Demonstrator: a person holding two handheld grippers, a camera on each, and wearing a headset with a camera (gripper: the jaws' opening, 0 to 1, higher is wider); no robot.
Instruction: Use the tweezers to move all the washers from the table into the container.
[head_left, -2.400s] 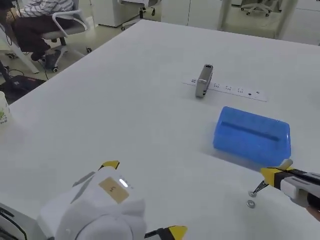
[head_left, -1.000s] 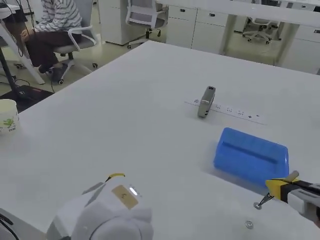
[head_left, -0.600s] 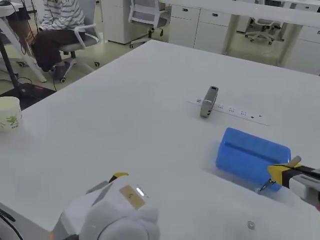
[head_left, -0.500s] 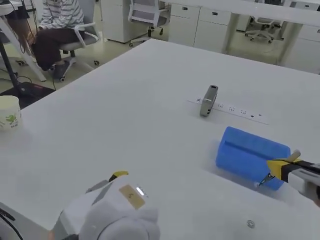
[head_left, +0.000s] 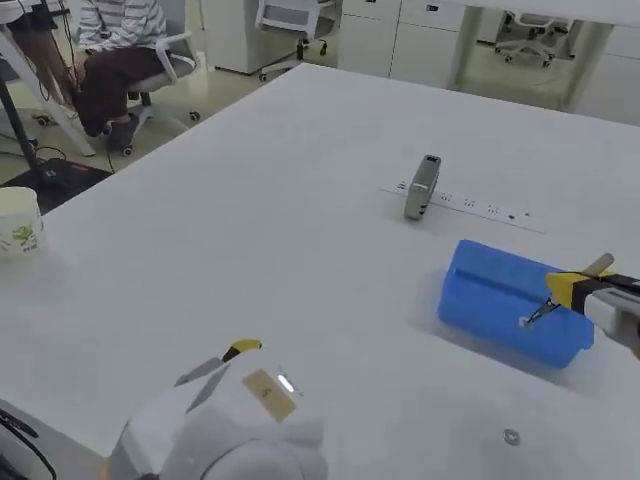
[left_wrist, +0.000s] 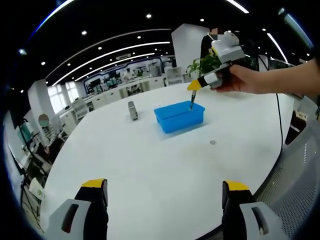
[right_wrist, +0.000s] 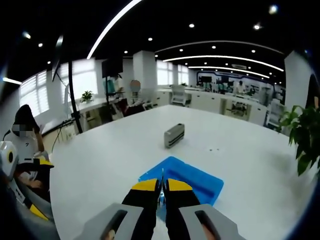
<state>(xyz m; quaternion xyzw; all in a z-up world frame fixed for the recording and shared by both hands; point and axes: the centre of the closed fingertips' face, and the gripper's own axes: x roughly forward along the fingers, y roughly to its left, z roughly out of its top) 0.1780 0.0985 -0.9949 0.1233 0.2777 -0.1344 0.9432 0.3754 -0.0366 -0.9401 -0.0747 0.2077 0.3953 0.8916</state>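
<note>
Head view: your right tongs (head_left: 560, 290) pinch the tweezers (head_left: 538, 313), tips over the blue container (head_left: 495, 290), likely carrying a washer (head_left: 524, 321). 1 more washer (head_left: 511, 437) lies on the surface (head_left: 250, 220), nearer you than those tongs. Left tongs (left_wrist: 162, 200) spread, idle. Container contents hidden.

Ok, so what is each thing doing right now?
Container: upright, open on top.
Tweezers: gripped, tips over the container.
Left gripper: open, holding nothing.
Right gripper: shut on the tweezers.
Washer: lying flat on the table, not picked up.
</note>
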